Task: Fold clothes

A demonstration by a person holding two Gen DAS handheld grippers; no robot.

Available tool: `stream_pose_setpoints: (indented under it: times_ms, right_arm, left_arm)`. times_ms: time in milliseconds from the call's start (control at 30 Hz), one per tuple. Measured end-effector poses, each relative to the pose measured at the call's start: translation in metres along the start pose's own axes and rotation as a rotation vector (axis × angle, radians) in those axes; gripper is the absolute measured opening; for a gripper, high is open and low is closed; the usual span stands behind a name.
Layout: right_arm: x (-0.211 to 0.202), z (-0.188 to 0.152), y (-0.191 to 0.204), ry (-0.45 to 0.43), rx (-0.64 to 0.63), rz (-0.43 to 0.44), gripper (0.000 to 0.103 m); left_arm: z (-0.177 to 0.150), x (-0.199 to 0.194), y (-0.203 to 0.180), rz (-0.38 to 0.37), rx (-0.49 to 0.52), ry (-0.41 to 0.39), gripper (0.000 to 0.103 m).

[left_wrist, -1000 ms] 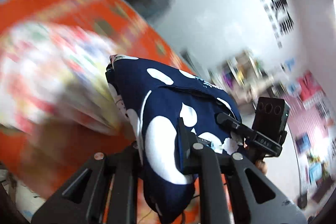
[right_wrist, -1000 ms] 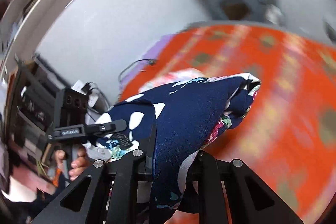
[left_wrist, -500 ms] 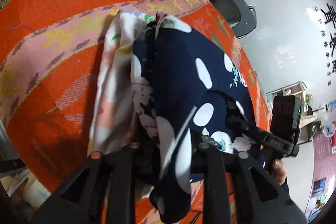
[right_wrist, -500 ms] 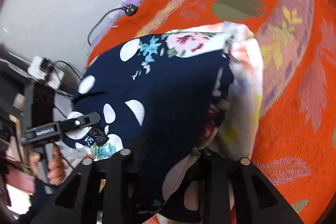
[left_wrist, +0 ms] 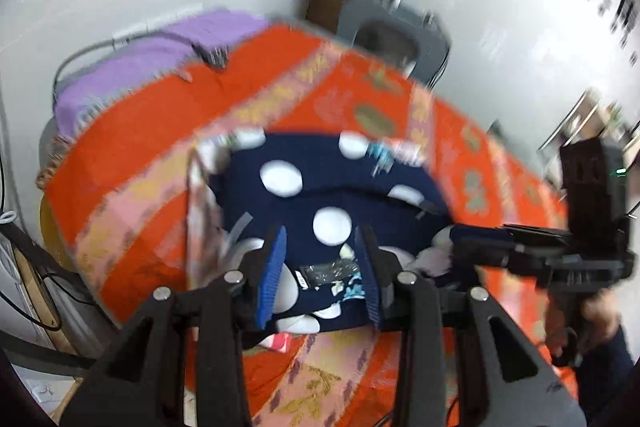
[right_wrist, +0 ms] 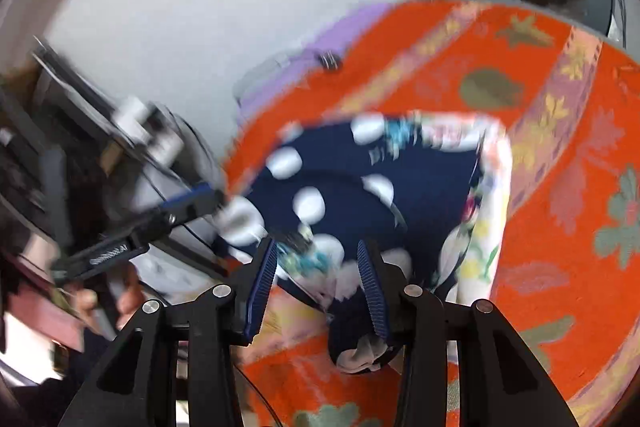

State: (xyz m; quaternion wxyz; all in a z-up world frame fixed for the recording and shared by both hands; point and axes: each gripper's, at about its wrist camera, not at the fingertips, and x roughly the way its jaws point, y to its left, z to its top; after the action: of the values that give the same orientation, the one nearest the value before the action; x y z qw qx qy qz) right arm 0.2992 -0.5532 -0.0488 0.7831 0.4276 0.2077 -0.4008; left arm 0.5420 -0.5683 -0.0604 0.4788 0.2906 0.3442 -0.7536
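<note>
A navy garment with white dots and a floral lining (left_wrist: 332, 195) lies folded on the orange patterned cloth (left_wrist: 168, 131) covering the table; it also shows in the right wrist view (right_wrist: 360, 179). My left gripper (left_wrist: 320, 239) is open just above the garment's near edge, its blue pads apart and empty. My right gripper (right_wrist: 316, 251) is open above the same near edge, holding nothing. The right gripper also shows at the right of the left wrist view (left_wrist: 472, 247). The left gripper also shows at the left of the right wrist view (right_wrist: 180, 207).
A purple cloth (left_wrist: 144, 67) and a cable with a plug (left_wrist: 212, 55) lie at the table's far edge. A grey chair (left_wrist: 392, 35) stands behind the table by the white wall. Shelving (right_wrist: 48, 131) stands at the left.
Both grippers have let go of the garment and opened. It now lies flat on the table, and both grippers have drawn back toward its near edge.
</note>
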Motion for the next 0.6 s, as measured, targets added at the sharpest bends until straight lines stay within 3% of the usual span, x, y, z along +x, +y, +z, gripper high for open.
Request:
stream_pose_setpoints:
  times_ms: [33,133,200,267,333,400,433,467,600]
  right_arm:
    - [-0.001,-0.003,0.003,-0.005,-0.009,-0.026,0.043]
    - [-0.002,-0.014,0.012,-0.019,-0.036,-0.105,0.043]
    - [-0.003,-0.021,0.018,-0.029,-0.054,-0.157,0.043]
    - [-0.004,-0.027,0.024,-0.038,-0.071,-0.210,0.043]
    - [-0.015,-0.039,0.038,-0.080,-0.110,-0.302,0.044]
    - [-0.048,-0.067,0.064,-0.204,-0.150,-0.509,0.061]
    - [-0.062,-0.082,0.072,-0.265,-0.150,-0.588,0.073]
    - [-0.072,-0.094,0.078,-0.308,-0.145,-0.639,0.077]
    - [-0.087,-0.132,0.076,-0.309,-0.064,-0.664,0.077]
  left_arm:
    - [-0.003,0.018,-0.001,0.030,-0.001,0.041,0.035]
    - [-0.013,0.043,-0.006,0.104,-0.014,0.057,0.034]
    - [-0.016,0.030,-0.020,0.201,0.026,0.009,0.036]
    - [-0.022,0.005,-0.042,0.323,0.076,-0.057,0.047]
    - [-0.034,-0.030,-0.067,0.448,0.112,-0.192,0.090]
    - [-0.051,-0.063,-0.088,0.496,0.114,-0.330,0.103]
    - [-0.063,-0.081,-0.098,0.506,0.110,-0.401,0.103]
    - [-0.072,-0.090,-0.106,0.517,0.105,-0.417,0.103]
    - [-0.104,-0.106,-0.132,0.539,0.096,-0.373,0.103]
